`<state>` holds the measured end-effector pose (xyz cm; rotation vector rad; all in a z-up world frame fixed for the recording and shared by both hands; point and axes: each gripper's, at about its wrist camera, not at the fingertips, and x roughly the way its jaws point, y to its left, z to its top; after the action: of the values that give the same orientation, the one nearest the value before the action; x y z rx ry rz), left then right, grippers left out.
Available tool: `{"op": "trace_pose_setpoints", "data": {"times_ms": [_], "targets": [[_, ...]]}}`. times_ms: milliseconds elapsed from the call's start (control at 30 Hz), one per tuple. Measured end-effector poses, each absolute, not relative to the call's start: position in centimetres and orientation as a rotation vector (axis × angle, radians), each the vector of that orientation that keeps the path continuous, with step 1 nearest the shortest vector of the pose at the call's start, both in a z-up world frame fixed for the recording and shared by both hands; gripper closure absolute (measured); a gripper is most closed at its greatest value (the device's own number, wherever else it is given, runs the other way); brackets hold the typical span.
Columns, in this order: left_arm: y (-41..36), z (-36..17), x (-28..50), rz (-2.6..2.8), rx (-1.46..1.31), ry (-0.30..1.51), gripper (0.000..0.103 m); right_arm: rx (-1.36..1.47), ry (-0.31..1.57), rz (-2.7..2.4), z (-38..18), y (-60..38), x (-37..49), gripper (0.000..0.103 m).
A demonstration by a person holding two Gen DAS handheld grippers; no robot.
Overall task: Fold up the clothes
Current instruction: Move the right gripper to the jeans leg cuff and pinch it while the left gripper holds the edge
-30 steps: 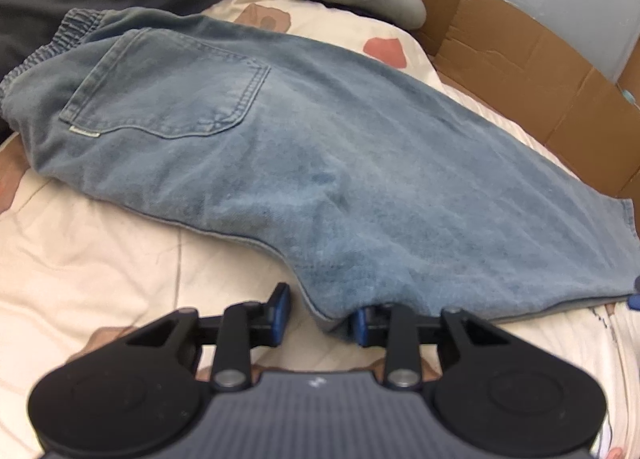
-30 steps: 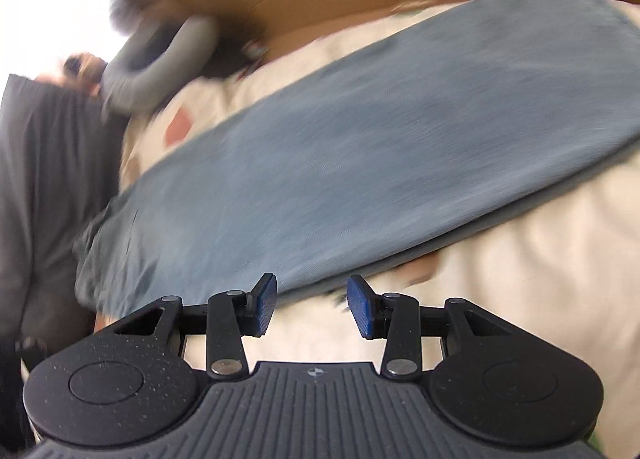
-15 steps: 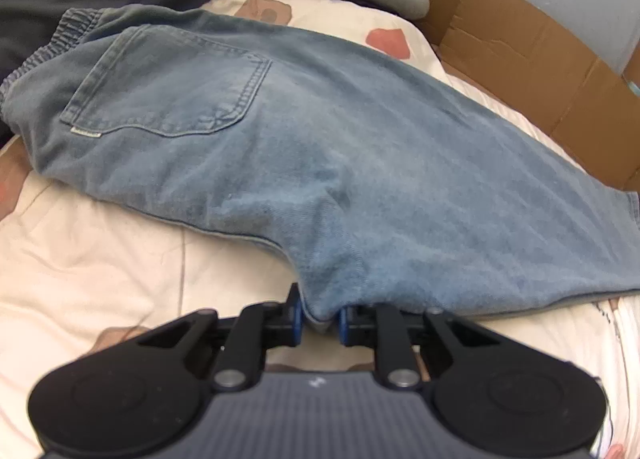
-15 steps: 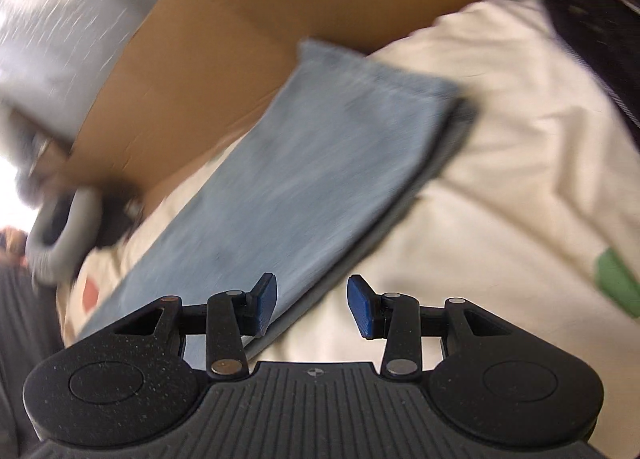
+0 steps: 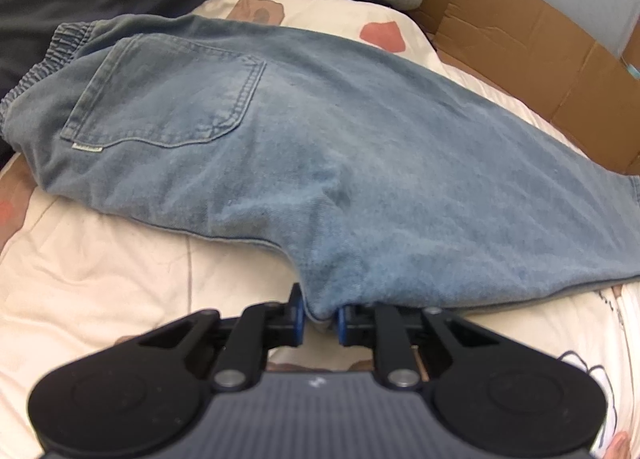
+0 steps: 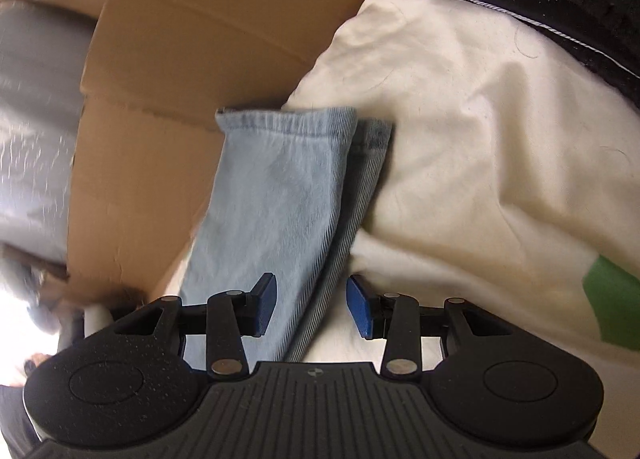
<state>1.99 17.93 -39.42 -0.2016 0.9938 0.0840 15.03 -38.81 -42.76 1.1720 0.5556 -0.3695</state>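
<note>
on a cream printed quilt (image 5: 100,279), the blue jeans (image 5: 320,147) are lying folded lengthwise — elastic waistband at the left, back pocket facing up. the left gripper (image 5: 320,317), having just been closing, is pinching the crotch-side edge of the denim between its blue pads. the right gripper (image 6: 311,305) is hovering with jaws apart over the leg hems, gripping nothing — flattened cardboard (image 6: 192,39) is lying beyond.

The jeans (image 5: 320,147) are faded light-blue denim, folded lengthwise so one leg lies on the other, flat on the bedding. The elastic waistband sits at nine o'clock in the left wrist view, back pocket facing up. The stacked leg hems (image 6: 288,127) point toward twelve o'clock in the right wrist view.
</note>
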Motion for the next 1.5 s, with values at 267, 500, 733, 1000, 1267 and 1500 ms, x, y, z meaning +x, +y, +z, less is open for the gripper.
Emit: {"op": "trace_pose_setpoints", "data": {"times_ms": [267, 500, 733, 1000, 1267, 1500], "targets": [[17.9, -39.7, 2.1, 0.082, -0.2, 0.999, 0.087, 1.223, 0.482, -0.393, -43.2, -40.5, 16.0, 0.062], [17.9, -39.9, 2.2, 0.078, -0.198, 1.001, 0.087, 1.126, 0.47, -0.389, -42.8, -42.0, 17.3, 0.064], [17.7, -40.2, 2.3, 0.079, -0.187, 1.005, 0.087, 1.007, 0.484, -0.379, -42.5, -42.7, 18.2, 0.064], [17.7, -40.3, 2.4, 0.076, -0.176, 1.009, 0.087, 0.915, 0.507, -0.376, -42.0, -42.9, 18.6, 0.086], [17.6, -40.2, 2.2, 0.081, -0.184, 1.011, 0.088, 0.917, 0.503, -0.366, -40.9, -43.4, 19.1, 0.092], [18.4, -39.3, 2.4, 0.061, -0.21, 1.028, 0.089, 0.986, 0.503, -0.401, -39.6, -43.3, 18.9, 0.096]]}}
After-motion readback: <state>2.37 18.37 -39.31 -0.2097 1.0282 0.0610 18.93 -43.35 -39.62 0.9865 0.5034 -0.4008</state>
